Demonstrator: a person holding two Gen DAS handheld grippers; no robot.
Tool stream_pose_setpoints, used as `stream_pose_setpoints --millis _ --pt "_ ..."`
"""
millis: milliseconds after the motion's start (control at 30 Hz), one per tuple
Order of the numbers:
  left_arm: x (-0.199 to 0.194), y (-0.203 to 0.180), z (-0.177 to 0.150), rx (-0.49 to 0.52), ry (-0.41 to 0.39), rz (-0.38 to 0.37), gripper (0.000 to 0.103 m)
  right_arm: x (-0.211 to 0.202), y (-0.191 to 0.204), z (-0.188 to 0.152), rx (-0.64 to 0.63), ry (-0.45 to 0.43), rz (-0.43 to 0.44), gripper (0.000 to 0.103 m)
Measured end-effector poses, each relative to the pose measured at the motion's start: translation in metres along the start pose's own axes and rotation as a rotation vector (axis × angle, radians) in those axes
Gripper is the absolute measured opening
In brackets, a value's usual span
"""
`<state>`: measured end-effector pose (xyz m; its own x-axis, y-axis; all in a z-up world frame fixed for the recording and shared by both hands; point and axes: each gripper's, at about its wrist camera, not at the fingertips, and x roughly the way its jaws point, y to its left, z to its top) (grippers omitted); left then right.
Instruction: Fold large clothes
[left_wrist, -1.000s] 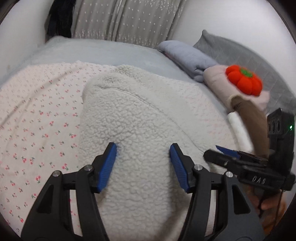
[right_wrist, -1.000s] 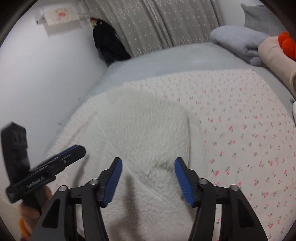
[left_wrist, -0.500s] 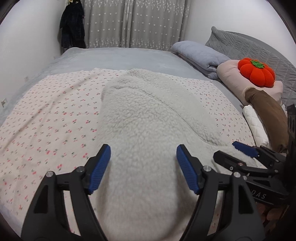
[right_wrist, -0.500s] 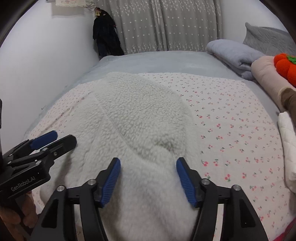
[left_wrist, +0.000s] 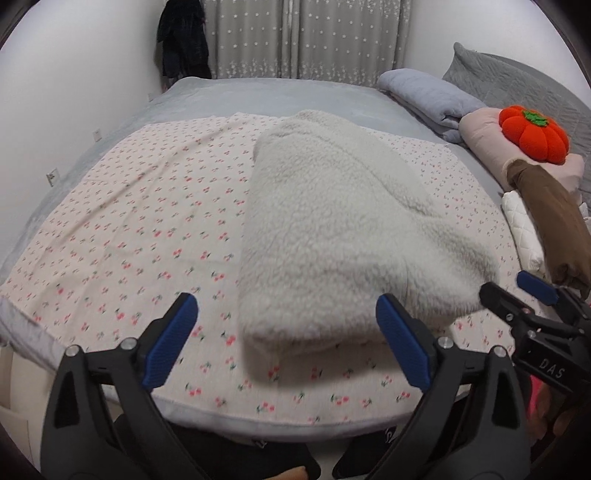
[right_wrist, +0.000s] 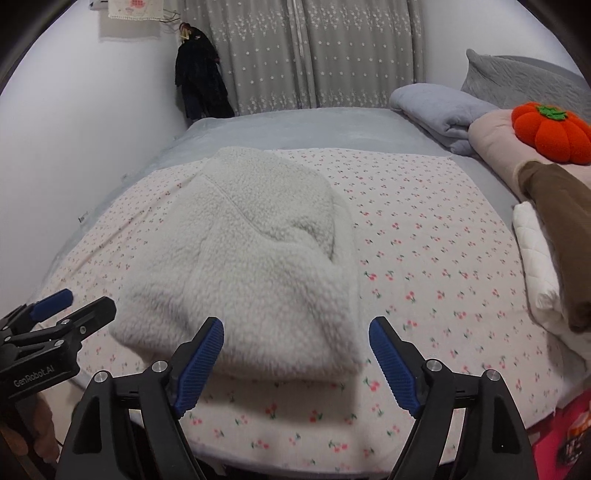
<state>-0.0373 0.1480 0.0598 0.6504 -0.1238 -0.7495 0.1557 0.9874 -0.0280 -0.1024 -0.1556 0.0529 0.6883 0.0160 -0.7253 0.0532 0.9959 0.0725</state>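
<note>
Two grippers: the left gripper (left_wrist: 286, 341) and the right gripper (right_wrist: 295, 363) are both spread wide and hold nothing, low at the bed's near edge.
Garment: the fleece garment (right_wrist: 255, 254) lies folded in a thick bundle on the cherry-print sheet (right_wrist: 424, 236).
Handling: probably soft, bulky and light; it may spring open.
Grip place: the near thick edge, taking all layers together.
Far: pumpkin cushion (left_wrist: 533, 134).
</note>
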Motion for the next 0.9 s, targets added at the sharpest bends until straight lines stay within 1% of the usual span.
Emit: stream_pose_setpoints --millis 67,133,267,333,467,567,767,900 --pt "-0.005 -0.002 -0.010 0.011 0.010 0.046 0.099 -0.007 -0.001 -0.007 -0.003 -0.004 -0.018 0.085" --pt "-0.007 -0.004 -0.020 0.010 0.033 0.067 0.099 -0.012 -0.002 -0.014 -0.011 -0.001 -0.029 0.086" --pt "-0.007 -0.009 -0.034 -0.004 0.085 0.069 0.100 -0.018 -0.004 -0.024 -0.009 0.011 -0.047 0.087" --pt "-0.007 -0.013 -0.040 0.004 0.104 0.072 0.100 -0.019 -0.007 -0.028 -0.005 0.019 -0.061 0.091" --pt "-0.011 -0.020 -0.050 0.004 0.110 0.072 0.101 -0.022 -0.009 -0.032 -0.013 0.010 -0.089 0.095" --pt "-0.012 -0.025 -0.053 -0.003 0.116 0.064 0.101 -0.020 -0.011 -0.033 -0.014 0.022 -0.109 0.099" --pt "-0.008 -0.030 -0.054 0.006 0.129 0.061 0.101 -0.013 -0.010 -0.035 -0.027 0.049 -0.134 0.100" --pt "-0.005 -0.031 -0.054 0.007 0.135 0.054 0.101 -0.008 -0.009 -0.037 -0.030 0.069 -0.121 0.100"
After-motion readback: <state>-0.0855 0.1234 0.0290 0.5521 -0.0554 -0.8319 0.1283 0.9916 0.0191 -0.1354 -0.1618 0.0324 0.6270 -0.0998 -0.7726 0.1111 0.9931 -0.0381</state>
